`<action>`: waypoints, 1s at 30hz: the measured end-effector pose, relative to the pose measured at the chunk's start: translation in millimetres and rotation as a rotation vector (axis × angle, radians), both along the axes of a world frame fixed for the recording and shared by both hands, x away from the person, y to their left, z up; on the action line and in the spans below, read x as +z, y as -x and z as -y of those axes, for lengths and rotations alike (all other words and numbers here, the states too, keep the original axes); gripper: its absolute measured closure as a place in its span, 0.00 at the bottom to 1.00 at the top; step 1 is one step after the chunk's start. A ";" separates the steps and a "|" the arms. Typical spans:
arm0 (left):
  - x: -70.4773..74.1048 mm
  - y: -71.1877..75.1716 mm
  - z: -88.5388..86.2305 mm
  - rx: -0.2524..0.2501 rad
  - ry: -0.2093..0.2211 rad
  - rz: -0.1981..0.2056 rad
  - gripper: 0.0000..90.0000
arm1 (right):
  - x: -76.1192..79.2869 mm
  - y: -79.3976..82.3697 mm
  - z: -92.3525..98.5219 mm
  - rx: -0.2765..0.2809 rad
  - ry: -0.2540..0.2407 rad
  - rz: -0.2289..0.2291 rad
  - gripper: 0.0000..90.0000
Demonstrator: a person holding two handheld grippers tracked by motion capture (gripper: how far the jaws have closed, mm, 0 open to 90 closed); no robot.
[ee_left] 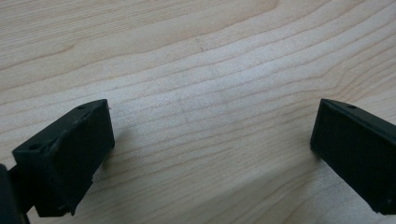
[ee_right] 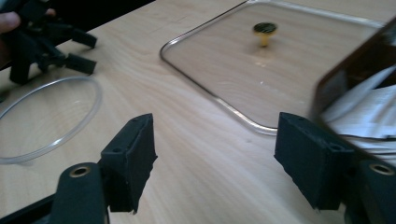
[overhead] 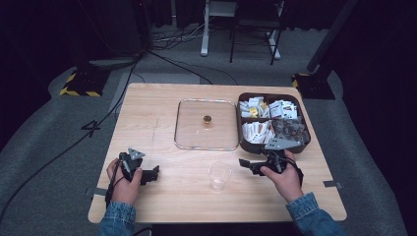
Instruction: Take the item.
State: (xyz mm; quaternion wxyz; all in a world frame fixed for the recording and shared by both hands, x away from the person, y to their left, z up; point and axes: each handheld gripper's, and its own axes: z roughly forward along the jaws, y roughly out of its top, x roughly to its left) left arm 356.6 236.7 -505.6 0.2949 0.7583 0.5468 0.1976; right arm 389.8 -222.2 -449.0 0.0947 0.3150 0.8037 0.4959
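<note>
Fingers spread wide on both grippers, nothing between them.

From the high view: left gripper (overhead: 150, 173) low over the near left part of the bench (overhead: 147, 118), idle, touching no object. Right gripper (overhead: 247, 163) near the front of the dark box (overhead: 241, 129) of packets (overhead: 256, 131), aimed toward a clear plastic cup (overhead: 219, 176) standing upright between the two hands. Glass lid (overhead: 182, 123) with a small gold knob (overhead: 207, 119) lying flat behind the cup, just beside the box.

From the left gripper view: two black fingers (ee_left: 70, 158) well apart, bare wood grain between, released and empty.

From the right gripper view: fingers (ee_right: 133, 158) equally apart and unloaded, cup rim (ee_right: 70, 135) off to the left, lid edge (ee_right: 224, 105) ahead, box corner (ee_right: 345, 79) at right, left gripper (ee_right: 44, 44) beyond the cup.

Handling, by judgement: cup likely very light, thin-walled and springy, smooth enough to slip and easy to tip or crush. Best taken across the wall a little below the rim, with a soft squeeze. Packets likely light and limp, best pinched by an edge.
</note>
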 end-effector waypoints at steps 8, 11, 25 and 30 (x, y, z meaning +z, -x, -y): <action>-0.1 -1.4 0.1 -0.006 0.002 0.000 0.00 | 19.8 -18.8 35.4 -0.128 -0.005 0.035 0.32; -0.1 -2.7 0.6 0.000 0.001 0.001 0.00 | 27.3 -24.8 44.5 -0.168 -0.015 0.051 0.32; 0.2 -5.4 1.7 0.006 -0.003 -0.002 0.00 | 43.5 -44.4 83.6 -0.377 -0.001 0.103 0.31; 0.1 -6.7 2.6 0.009 0.000 0.000 0.00 | 45.9 -48.6 99.1 -0.412 0.037 0.102 0.30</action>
